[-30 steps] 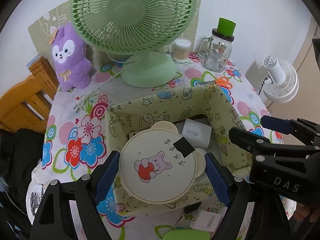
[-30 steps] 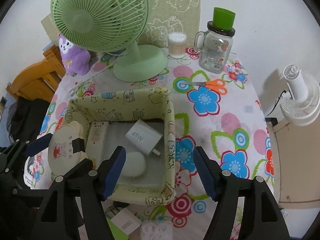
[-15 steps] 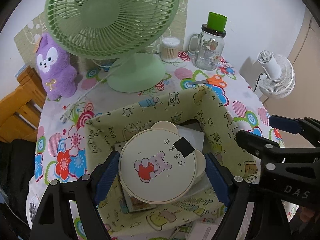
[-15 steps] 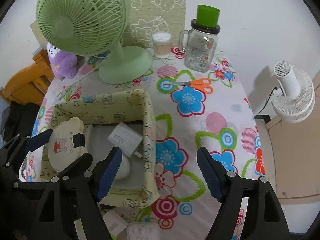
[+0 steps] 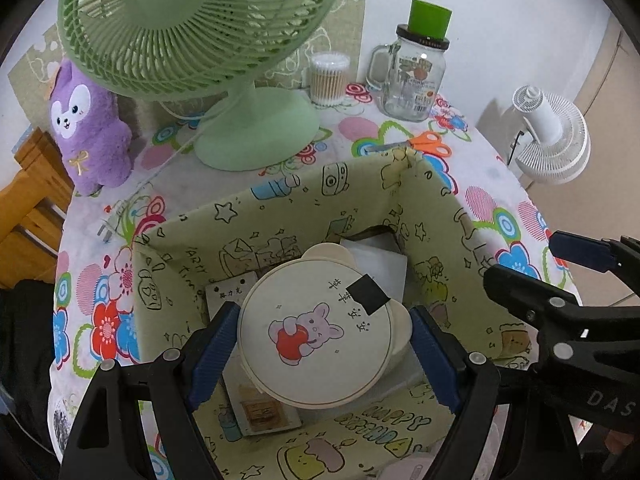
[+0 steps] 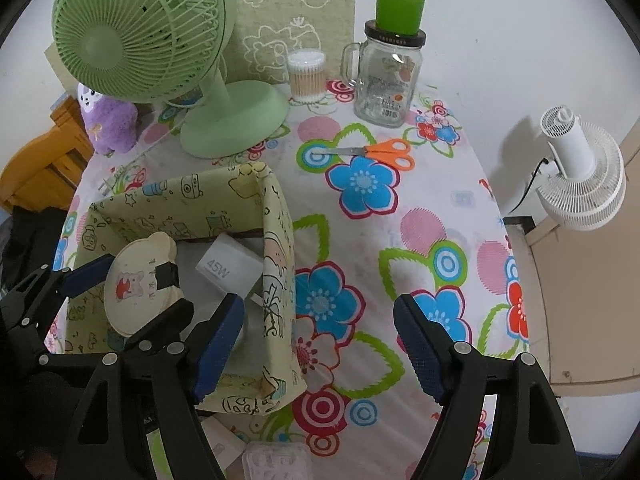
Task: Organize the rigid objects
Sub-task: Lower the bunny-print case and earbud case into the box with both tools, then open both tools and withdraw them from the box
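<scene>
Over the fabric box [image 5: 288, 204], left gripper [image 5: 320, 354] fingers clamp a round lidded container [image 5: 316, 332]; right gripper [image 6: 318, 346] fingers wide, empty.

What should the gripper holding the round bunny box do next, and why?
Probably lower a little more, then let go. The left gripper is clamped on the round cream box with the bunny picture, which hangs inside the open green cartoon-print fabric bin, above the flat things on its floor.

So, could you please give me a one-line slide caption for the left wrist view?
Left claw holds a round bear-eared case over the open fabric storage box.
</scene>
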Available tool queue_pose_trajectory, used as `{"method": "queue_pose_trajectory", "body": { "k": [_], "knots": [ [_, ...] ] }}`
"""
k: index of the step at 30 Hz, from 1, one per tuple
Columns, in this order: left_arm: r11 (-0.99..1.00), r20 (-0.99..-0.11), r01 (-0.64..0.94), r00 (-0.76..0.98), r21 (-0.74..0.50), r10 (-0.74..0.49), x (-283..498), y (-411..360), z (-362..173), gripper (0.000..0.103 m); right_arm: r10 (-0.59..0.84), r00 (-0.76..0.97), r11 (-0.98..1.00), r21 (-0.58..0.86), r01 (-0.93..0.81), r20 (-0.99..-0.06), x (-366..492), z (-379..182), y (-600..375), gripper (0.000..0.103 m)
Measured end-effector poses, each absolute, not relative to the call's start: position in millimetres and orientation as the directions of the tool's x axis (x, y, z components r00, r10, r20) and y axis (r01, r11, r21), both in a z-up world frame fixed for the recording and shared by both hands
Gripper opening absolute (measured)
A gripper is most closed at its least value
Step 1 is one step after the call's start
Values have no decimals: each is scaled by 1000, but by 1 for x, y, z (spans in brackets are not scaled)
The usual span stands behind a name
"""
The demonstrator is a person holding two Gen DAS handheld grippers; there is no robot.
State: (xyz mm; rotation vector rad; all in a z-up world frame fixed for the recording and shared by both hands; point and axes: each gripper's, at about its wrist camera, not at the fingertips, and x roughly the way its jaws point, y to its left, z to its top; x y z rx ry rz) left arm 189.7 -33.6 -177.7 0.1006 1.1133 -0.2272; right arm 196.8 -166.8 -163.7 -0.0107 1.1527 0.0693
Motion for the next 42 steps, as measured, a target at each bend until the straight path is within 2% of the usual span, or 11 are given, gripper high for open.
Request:
{"method": "queue_pose_trajectory", "body": {
  "k": [5,10,42],
  "knots": [
    [971,-910,235,391,-46,-138,192,-35,-184,86,40,395,999,23,-48,-918,196,-168,-169,80],
    [969,-906,244,402,-37,-136,191,-37,-183,94,37,391,999,26,-33,-920,194,-169,-171,80],
    [984,-864,179,497,15,-77,128,-39,-129,95,98,468,994,59,-97,-878,144,-129,-175,80]
  ]
}}
